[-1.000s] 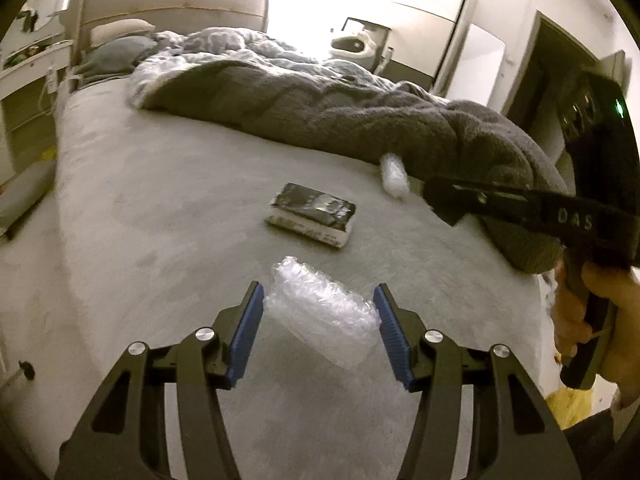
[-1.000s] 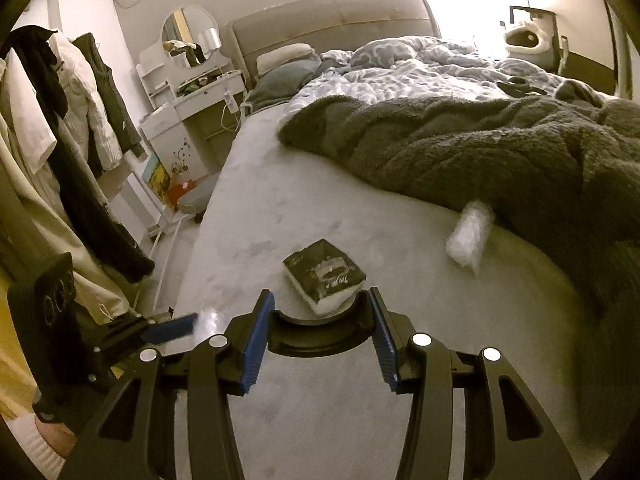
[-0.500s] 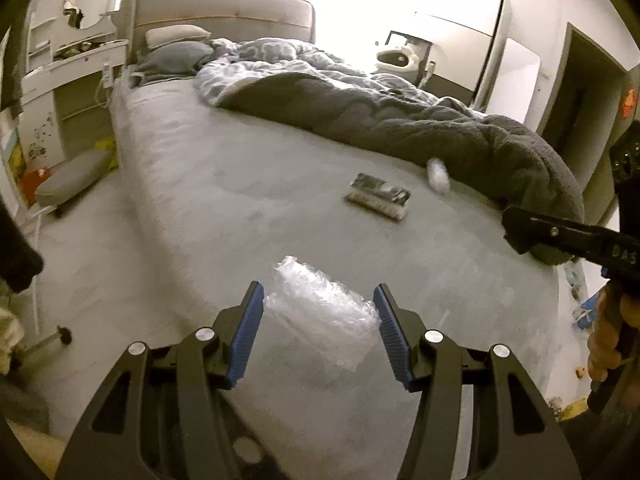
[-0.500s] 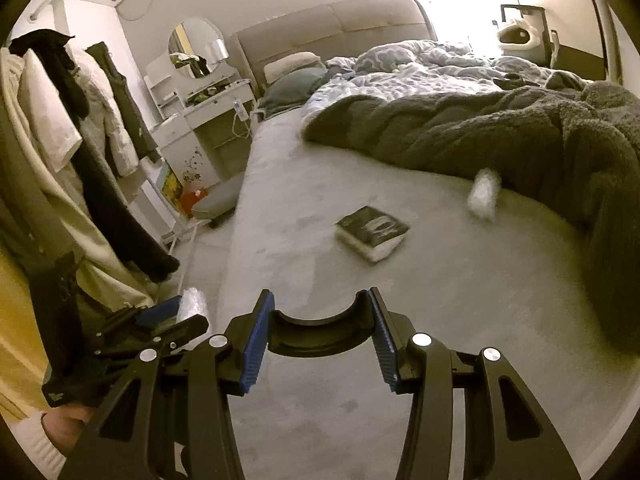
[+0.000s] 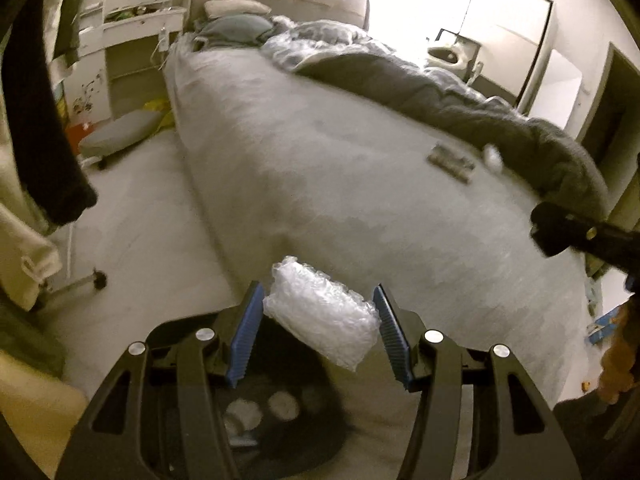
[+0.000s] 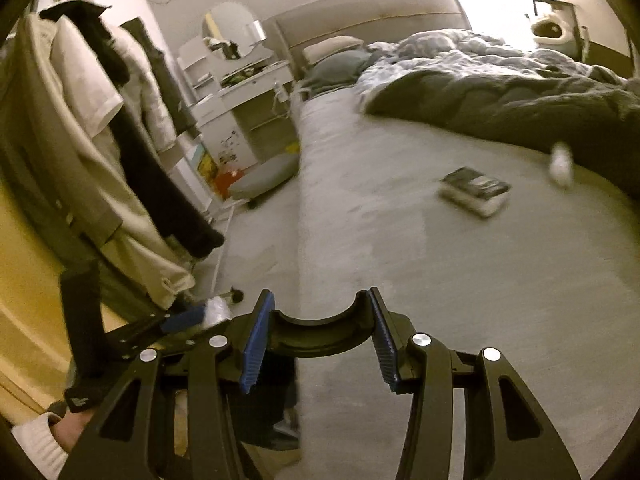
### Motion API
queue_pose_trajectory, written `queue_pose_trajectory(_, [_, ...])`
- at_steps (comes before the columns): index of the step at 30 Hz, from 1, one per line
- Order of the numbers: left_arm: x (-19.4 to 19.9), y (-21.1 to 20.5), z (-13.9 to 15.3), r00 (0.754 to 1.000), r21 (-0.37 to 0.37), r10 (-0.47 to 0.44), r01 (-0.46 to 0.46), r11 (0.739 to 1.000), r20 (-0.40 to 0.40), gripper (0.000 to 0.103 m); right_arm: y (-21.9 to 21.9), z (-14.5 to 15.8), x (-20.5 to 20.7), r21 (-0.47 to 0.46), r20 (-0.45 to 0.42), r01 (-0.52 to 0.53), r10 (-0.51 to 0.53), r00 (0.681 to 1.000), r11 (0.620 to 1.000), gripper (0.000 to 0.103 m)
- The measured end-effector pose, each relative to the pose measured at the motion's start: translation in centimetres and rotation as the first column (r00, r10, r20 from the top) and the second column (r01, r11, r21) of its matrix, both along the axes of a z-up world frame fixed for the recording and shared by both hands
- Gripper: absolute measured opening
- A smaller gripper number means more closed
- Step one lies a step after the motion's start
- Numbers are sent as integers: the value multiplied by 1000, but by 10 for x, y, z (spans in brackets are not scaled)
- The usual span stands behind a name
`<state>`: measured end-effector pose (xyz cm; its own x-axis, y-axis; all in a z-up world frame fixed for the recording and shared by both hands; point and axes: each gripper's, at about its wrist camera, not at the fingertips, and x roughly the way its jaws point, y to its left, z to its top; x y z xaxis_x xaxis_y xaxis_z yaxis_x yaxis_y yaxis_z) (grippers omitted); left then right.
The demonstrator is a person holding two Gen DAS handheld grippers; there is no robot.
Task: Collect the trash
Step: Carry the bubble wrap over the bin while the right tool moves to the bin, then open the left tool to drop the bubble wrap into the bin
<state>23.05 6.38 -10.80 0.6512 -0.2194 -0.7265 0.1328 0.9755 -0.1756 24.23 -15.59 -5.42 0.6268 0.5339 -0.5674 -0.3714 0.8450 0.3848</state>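
My left gripper (image 5: 318, 330) is shut on a crumpled piece of clear bubble wrap (image 5: 320, 318) and holds it off the bed's foot corner, above a dark trash bin (image 5: 276, 412) with pale bits inside. The left gripper with the wrap also shows in the right wrist view (image 6: 208, 312). My right gripper (image 6: 320, 336) is open and empty over the bed's edge; its tip shows in the left wrist view (image 5: 560, 234). A second small white wad (image 5: 493, 157) lies on the bed by the dark blanket; it also shows in the right wrist view (image 6: 560, 164).
A dark book (image 6: 476, 190) lies on the grey bed (image 6: 460, 264). A rumpled dark blanket (image 6: 520, 108) covers the far side. Clothes hang on a rack (image 6: 100, 140) at left. A white dresser (image 6: 248, 96) and a low grey stool (image 6: 264, 176) stand beside the bed.
Both grippers have pulled back from the bed toward its foot corner. The left one carries the bubble wrap off the mattress and over the dark bin. The book and white wad look farther away.
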Motion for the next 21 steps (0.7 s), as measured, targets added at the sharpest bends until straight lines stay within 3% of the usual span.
queue_pose_trajectory(11, [-10,59,-56,984,6,86,-86,996,-159,59,52,-11,8,-5,-25,-72,72,997,997,48])
queue_pose_trajectory(21, [-13,73,-98,951,18,68,-66,998,-300,60,91,-22,17,1,-52,-127,127,991,992,48])
